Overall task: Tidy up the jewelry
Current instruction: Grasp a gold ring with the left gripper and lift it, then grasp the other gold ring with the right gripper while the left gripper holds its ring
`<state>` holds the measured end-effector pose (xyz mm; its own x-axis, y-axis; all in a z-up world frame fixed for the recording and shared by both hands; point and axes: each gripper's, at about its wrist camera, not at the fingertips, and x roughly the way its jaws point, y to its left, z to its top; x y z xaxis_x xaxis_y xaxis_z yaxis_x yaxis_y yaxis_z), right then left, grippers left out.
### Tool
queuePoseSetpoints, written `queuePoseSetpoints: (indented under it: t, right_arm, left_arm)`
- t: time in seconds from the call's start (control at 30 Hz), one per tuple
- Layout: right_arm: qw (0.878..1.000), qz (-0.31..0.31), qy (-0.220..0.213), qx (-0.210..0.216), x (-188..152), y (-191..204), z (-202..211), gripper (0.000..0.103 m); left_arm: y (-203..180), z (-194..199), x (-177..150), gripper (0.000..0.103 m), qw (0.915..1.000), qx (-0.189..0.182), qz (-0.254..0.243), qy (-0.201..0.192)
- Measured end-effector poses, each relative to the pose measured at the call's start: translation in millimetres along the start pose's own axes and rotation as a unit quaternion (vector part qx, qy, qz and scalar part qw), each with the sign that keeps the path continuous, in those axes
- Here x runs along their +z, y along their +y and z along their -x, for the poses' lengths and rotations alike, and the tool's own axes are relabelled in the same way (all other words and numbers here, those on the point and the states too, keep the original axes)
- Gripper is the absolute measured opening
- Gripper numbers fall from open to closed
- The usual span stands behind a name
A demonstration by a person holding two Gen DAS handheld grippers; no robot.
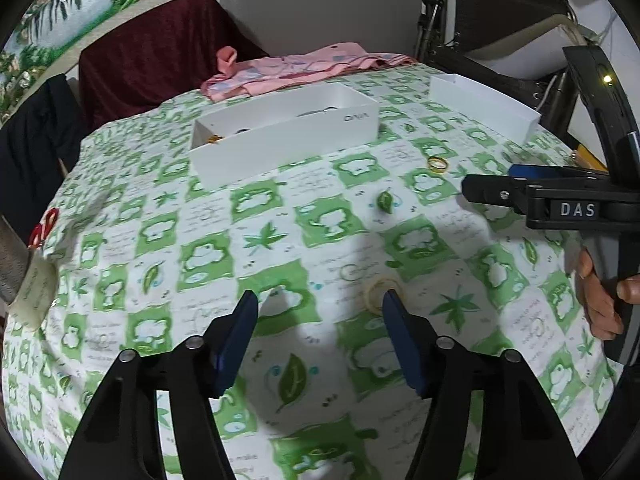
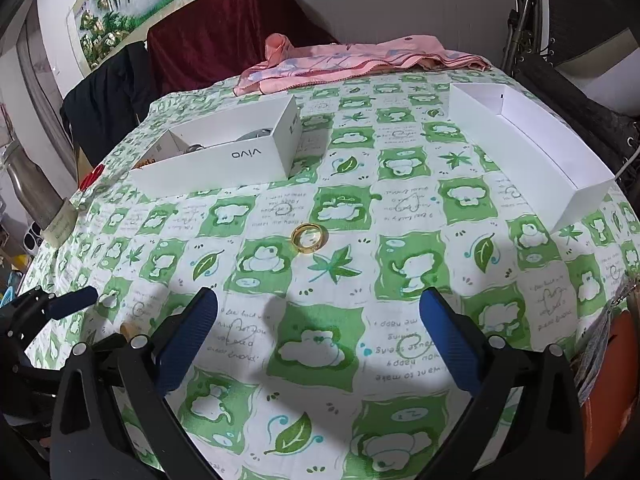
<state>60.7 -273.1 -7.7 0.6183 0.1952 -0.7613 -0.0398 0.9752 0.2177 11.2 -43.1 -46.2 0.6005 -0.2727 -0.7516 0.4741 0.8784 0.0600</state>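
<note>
A: Where's the jewelry rn?

B: Gold ring (image 2: 307, 239) lies flat on the green-checked cloth (image 2: 320, 360) over the tabletop, out in front of the right hand-held gripper (image 2: 319, 316), not touching it. A pale ring (image 1: 383, 289) sits on the cloth right at the tip of the left hand-held gripper (image 1: 321, 312), by its right-side pad.

A: Grippers?

B: Left: jaws about half apart, nothing btwn the pads. Right: jaws wide, nothing held.

A: Boxes?

B: White box marked vivo (image 2: 224, 148) at back left, w/ a few items inside, too hidden to tell apart. Second white box (image 2: 532, 148) at back right; what shows of its inside is bare. Pink cloth (image 2: 352, 64) at the far edge.
</note>
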Motion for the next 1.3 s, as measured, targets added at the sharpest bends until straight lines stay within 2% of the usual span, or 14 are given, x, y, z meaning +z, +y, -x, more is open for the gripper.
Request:
queuePoseSetpoints:
  t: [0.2, 0.27, 0.33, 0.47, 0.53, 0.7, 0.77, 0.9, 1.03, 1.13, 1.3]
  right_arm:
    - [1.0, 0.0, -0.001, 0.001, 0, 1, 0, 0.096]
    - [1.0, -0.002, -0.002, 0.002, 0, 0, 1, 0.096]
    - [1.0, -0.003, -0.004, 0.002, 0, 0, 2, 0.096]
    - [1.0, -0.007, -0.008, 0.004, 0, -2, 4, 0.096]
    - [1.0, -0.008, -0.009, 0.006, 0, -2, 4, 0.096]
    - [1.0, -0.008, -0.012, 0.006, 0, -2, 5, 0.096]
    - [1.0, -0.01, -0.015, 0.003, 0, -2, 6, 0.095]
    - [1.0, 0.002, -0.004, 0.001, 2, 2, 1, 0.077]
    - [0.999, 0.028, 0.015, -0.007, 10, 10, -13, 0.058]
    - [0.998, 0.057, 0.019, -0.032, 18, 16, -23, 0.054]
    - [0.996, 0.073, 0.03, -0.039, 27, 18, -37, 0.049]
  left_arm:
    - [-6, 1, 1, 0.062, 0.9998, -0.02, -0.003, -0.006]
    - [-9, -2, 3, 0.058, 0.9997, -0.022, -0.008, 0.0]
    - [-14, -7, 4, 0.046, 0.9995, -0.022, -0.018, 0.011]
    - [-19, -11, 6, 0.033, 0.9991, -0.032, -0.023, 0.016]
    - [-17, -11, 6, 0.023, 0.9988, -0.042, -0.019, 0.016]
    - [-6, -11, 10, 0.022, 0.9993, -0.035, 0.003, 0.012]
    - [8, -15, 17, 0.022, 0.9998, -0.008, 0.013, 0.011]
    - [44, -25, 35, 0.022, 0.9983, 0.025, 0.052, 0.009]
    - [71, -34, 44, 0.022, 0.9956, 0.031, 0.088, 0.012]
    - [83, -42, 42, 0.022, 0.9933, 0.023, 0.111, 0.025]
    - [79, -44, 42, 0.022, 0.9945, 0.035, 0.096, 0.024]
